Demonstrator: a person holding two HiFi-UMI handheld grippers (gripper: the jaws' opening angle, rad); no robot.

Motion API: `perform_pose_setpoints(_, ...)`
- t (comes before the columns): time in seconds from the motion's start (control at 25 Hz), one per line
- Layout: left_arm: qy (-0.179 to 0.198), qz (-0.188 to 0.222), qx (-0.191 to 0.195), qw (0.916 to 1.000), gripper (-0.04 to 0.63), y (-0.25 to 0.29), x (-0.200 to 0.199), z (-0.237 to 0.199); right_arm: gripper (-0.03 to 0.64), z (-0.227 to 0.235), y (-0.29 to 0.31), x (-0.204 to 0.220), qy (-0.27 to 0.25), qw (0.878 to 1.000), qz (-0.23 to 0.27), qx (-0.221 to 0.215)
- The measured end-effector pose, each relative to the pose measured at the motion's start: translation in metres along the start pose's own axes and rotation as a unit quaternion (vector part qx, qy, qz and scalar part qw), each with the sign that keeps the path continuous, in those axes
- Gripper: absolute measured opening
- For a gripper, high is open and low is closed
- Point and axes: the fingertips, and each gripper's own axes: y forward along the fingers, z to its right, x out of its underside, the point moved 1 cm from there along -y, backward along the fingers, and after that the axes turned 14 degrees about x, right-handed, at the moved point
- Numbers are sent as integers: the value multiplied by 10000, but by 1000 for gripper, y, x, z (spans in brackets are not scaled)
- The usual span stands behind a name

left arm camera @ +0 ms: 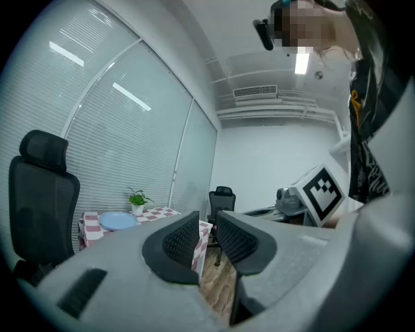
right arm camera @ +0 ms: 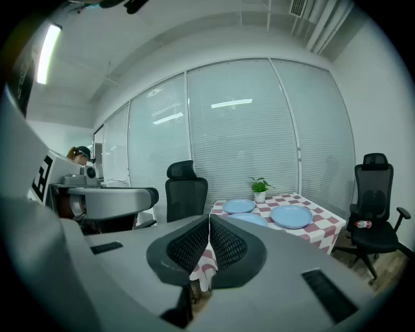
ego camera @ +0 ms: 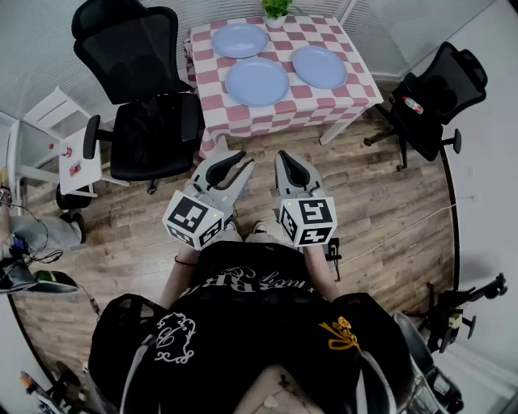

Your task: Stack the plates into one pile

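Three light blue plates lie apart on a table with a red-and-white checked cloth: one at the back left, one in the middle front, one on the right. Both grippers hang over the wooden floor in front of the table, well short of it. My left gripper points level, its jaws a narrow gap apart with nothing between them. My right gripper has its pads together and holds nothing. The right gripper view shows the plates ahead.
A black office chair stands at the table's left front corner, another at the right with a bottle on its seat. A potted plant sits at the table's back edge. A small white stand is at left.
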Motion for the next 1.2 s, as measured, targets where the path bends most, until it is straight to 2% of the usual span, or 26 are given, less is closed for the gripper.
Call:
perform_pose_setpoints(0.72,-36,-69,-122,9999,94,19,7,9,15,29,-6,7,189,9998,10,-45)
perform_pose_setpoints(1.2,-40,-40,-306,9995,78,48,20,30,15,61,-24,26,72,9995,-58,-309)
